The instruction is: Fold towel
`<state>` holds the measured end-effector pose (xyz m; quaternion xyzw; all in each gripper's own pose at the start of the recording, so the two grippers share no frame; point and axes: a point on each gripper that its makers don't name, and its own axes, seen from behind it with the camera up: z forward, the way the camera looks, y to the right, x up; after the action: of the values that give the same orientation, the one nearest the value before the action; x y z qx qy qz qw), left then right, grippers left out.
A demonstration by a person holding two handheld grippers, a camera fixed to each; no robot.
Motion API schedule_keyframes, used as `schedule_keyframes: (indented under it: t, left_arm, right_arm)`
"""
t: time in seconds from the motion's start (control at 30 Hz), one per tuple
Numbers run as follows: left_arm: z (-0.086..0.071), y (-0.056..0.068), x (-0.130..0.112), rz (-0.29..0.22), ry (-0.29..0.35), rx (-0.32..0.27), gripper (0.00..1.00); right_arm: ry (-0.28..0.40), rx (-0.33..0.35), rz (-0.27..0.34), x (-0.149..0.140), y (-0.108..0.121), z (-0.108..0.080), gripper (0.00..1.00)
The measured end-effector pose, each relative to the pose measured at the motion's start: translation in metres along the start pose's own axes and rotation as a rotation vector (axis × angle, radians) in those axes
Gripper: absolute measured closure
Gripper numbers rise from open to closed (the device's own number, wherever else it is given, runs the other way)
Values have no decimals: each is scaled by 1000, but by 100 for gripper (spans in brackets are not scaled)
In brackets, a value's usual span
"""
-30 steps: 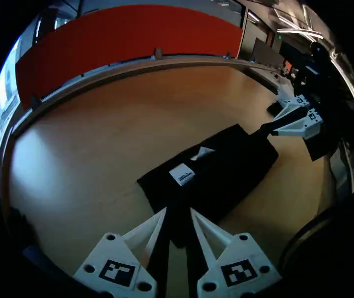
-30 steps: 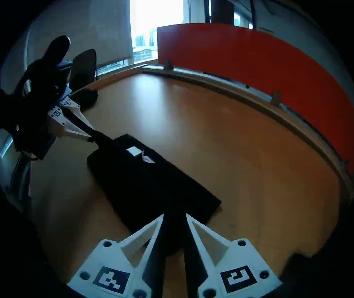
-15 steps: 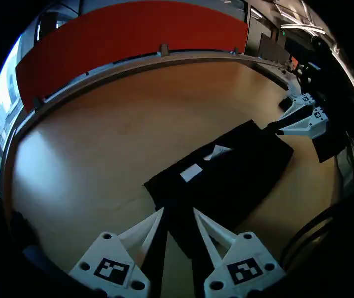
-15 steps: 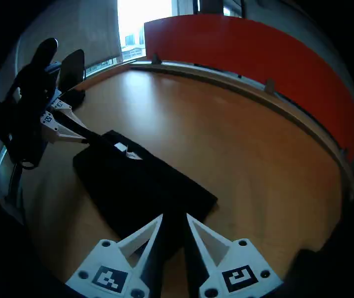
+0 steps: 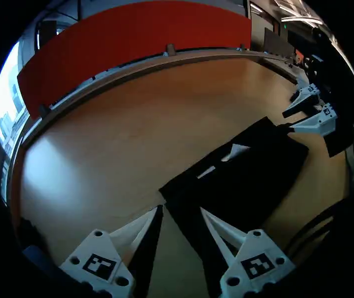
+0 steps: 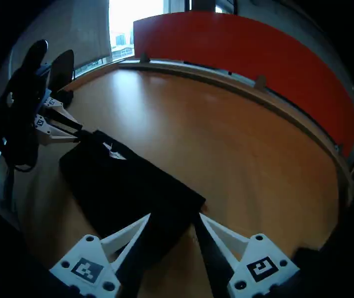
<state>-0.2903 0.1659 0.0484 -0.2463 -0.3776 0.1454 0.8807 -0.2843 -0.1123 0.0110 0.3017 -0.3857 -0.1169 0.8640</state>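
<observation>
A black towel (image 5: 246, 174) lies folded in a long rectangle on the wooden table (image 5: 102, 134), with a white label (image 5: 236, 149) showing on top. My left gripper (image 5: 179, 211) is open, its fingers spread to either side of the towel's near corner. At the far end of the towel the right gripper (image 5: 287, 120) also has its fingers apart. In the right gripper view the towel (image 6: 122, 184) runs from my open right gripper (image 6: 172, 218) to the left gripper (image 6: 80, 133), and the label (image 6: 113, 151) sits near that end.
A red partition (image 5: 127, 39) runs along the table's far edge, and stands at the right in the right gripper view (image 6: 256, 54). Dark chairs (image 6: 60, 64) stand behind the left gripper, with a bright window (image 6: 137, 25) beyond. Bare wood surrounds the towel.
Both grippers were shut on the towel's end corners and have now opened. The towel has settled flat on the table.
</observation>
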Motion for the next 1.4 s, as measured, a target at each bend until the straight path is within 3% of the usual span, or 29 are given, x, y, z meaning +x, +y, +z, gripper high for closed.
schedule_keyframes:
  t: [0.27,0.4,0.53,0.6,0.8,1.0,1.07,1.4]
  left_arm:
    - [7,-12,2,10,-6,34,54]
    - [9,-15,3,7,-9,40,54]
    - [11,-19,4,8,-13,49,42]
    - [12,-20,4,11,-14,53,39]
    - [13,-25,5,6,-15,68,31]
    - [14,-31,8,-1,-19,82,12]
    - [14,-33,10,-5,-16,88,6]
    - [8,-38,18,-26,3,92,6]
  right_arm:
    - [-7,-28,-2,0,10,7,40]
    - [-2,-39,-7,2,14,9,32]
    - [-5,-59,-18,2,20,12,29]
    - [-6,-71,-21,2,24,13,21]
    - [-2,-109,-24,8,36,16,15]
    - [3,-134,-33,14,44,17,14]
    - [9,-147,-34,17,47,17,8]
    - [36,-160,-28,27,52,12,5]
